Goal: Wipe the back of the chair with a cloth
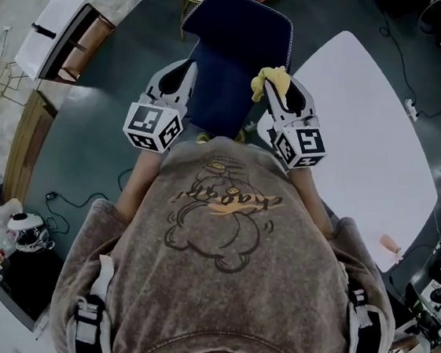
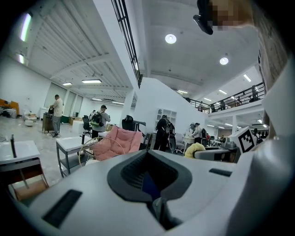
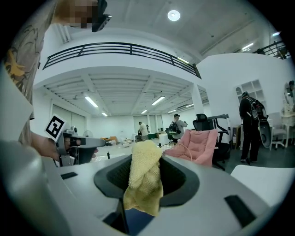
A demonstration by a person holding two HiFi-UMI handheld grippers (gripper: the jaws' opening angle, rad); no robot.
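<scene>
A large white rounded tabletop (image 1: 368,133) is seen to the right of a navy blue padded chair (image 1: 235,51), over which both tools are held by a person in a brown printed sweatshirt (image 1: 222,235). The left gripper (image 1: 187,68) (image 2: 154,203), poised at the chair's left edge, is shown with its jaws drawn together. The right gripper (image 1: 276,93) (image 3: 138,203) is clamped on a crumpled yellow terry cloth (image 1: 266,77) (image 3: 145,177), which is held above the chair's right side (whether it touches the upholstery cannot be told). A pink cushioned chair (image 3: 203,145) (image 2: 115,143) is caught in the hall beyond in both gripper views.
</scene>
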